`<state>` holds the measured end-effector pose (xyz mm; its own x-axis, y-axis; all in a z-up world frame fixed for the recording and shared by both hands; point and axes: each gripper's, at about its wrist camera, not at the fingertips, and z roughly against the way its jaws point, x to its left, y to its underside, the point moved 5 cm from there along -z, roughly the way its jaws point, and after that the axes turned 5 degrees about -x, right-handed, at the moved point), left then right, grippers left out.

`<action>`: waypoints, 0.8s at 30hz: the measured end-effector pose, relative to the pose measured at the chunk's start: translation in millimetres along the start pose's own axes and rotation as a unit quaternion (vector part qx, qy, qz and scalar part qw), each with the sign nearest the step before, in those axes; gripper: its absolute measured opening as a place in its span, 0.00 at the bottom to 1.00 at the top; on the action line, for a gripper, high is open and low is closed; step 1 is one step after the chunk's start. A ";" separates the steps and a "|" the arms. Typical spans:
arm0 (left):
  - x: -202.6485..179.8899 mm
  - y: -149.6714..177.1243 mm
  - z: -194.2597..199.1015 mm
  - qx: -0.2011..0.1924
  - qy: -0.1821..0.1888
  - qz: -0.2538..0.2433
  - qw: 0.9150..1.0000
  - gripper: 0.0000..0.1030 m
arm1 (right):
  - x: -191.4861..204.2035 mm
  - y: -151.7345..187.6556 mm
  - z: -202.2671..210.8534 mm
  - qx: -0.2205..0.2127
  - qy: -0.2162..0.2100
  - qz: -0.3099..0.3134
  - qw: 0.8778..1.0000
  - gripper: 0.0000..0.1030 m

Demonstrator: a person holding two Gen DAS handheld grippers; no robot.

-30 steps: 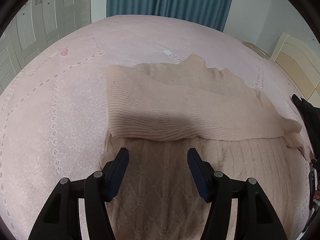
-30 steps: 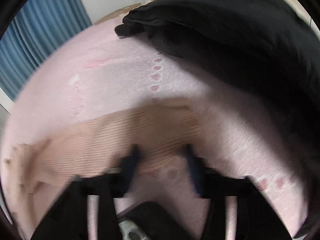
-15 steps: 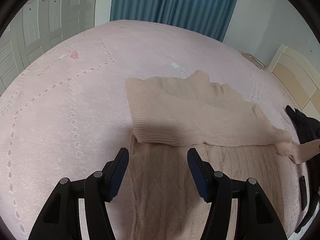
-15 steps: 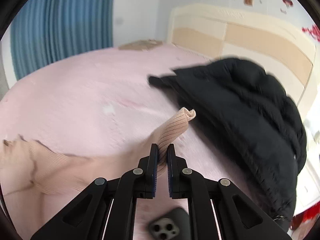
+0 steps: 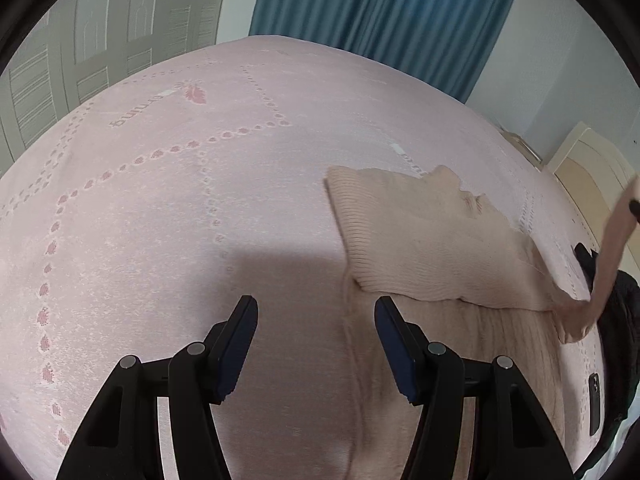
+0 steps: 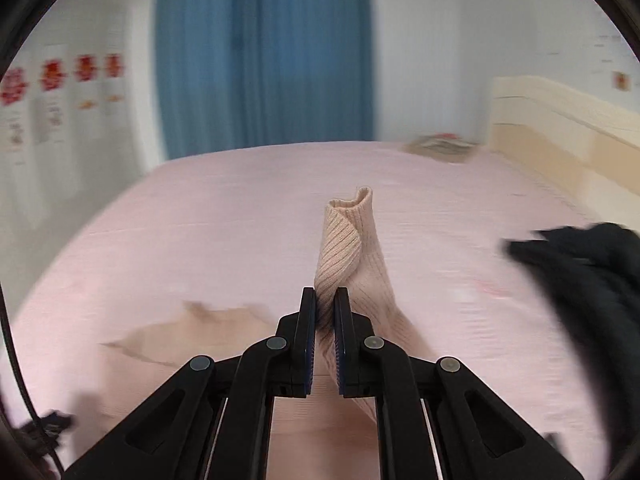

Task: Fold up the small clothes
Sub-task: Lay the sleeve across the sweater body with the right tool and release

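Observation:
A beige knit sweater (image 5: 432,248) lies on the pink bed (image 5: 168,208), one sleeve folded flat across its body. My left gripper (image 5: 316,324) is open and empty, hovering over the bedsheet just left of the sweater's edge. My right gripper (image 6: 325,304) is shut on the other sleeve (image 6: 352,248), whose ribbed cuff stands up past the fingertips. In the left wrist view this sleeve (image 5: 608,264) rises off the bed at the far right.
A black jacket (image 6: 580,272) lies on the bed to the right, also showing in the left wrist view (image 5: 616,312). A dark phone (image 5: 595,408) lies near it. Blue curtains (image 5: 384,20), a wardrobe (image 5: 100,40) and a headboard (image 6: 560,128) surround the bed.
My right gripper shut on the sleeve cuff and has lifted it up and away from the black jacket. My left gripper has drifted left and back, off the sweater, staying open.

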<state>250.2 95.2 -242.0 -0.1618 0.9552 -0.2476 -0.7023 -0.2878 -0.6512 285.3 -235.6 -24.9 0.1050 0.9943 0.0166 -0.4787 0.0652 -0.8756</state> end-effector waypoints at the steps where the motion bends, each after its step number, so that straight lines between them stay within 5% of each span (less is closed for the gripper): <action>1: 5.0 0.2 -0.7 0.000 -0.001 0.001 1.000 0.57 | 27.9 2.4 -4.1 0.004 -0.030 0.003 1.000 0.08; 8: 27.1 8.6 -8.2 0.008 0.009 0.008 1.000 0.57 | 164.7 56.8 -38.5 0.066 -0.153 0.013 0.986 0.09; 10: 29.1 11.2 -12.2 0.016 0.018 0.011 1.000 0.57 | 182.7 76.1 -52.0 0.090 -0.171 0.016 0.981 0.16; 12: 27.3 12.8 -15.6 0.019 0.025 0.007 0.999 0.57 | 192.4 91.5 -58.8 0.096 -0.174 0.028 0.980 0.41; 16: 15.9 13.4 -18.3 0.015 0.043 -0.009 0.999 0.57 | 166.4 97.4 -53.6 0.071 -0.156 0.044 0.984 0.48; 24: -29.1 -5.1 -37.0 0.005 0.072 -0.041 0.997 0.57 | 17.8 126.7 -61.9 0.108 -0.054 0.015 0.993 0.49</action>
<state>284.1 66.3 -258.0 -0.0030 0.9558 -0.2939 -0.7163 -0.2072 -0.6664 280.5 -214.8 -165.4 -0.0003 0.9986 0.0535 -0.6573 0.0401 -0.7526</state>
